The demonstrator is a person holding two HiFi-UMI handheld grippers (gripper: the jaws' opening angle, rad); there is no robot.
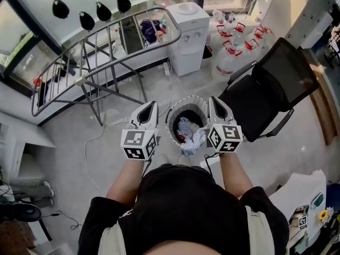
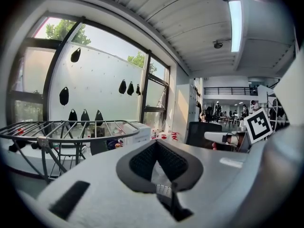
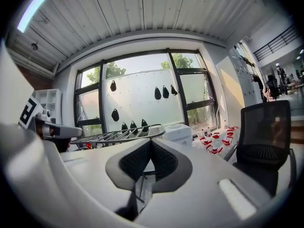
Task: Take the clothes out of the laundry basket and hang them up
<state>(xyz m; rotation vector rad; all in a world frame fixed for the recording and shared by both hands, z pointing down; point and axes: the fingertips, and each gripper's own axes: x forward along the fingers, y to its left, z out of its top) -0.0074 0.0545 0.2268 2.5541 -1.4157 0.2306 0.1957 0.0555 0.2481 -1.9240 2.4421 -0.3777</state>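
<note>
Grey floor, black chair (mesh-backed)

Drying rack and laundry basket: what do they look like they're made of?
The drying rack looks like metal: slim grey tubes and thin straight rods with a dull sheen. The laundry basket seems soft-sided, perhaps fabric or mesh: its pale rim looks patterned and slightly uneven, but it is too small to tell for sure.

I'm standing in an open office: a mesh office chair, a water dispenser, spare water jugs beside it.
</note>
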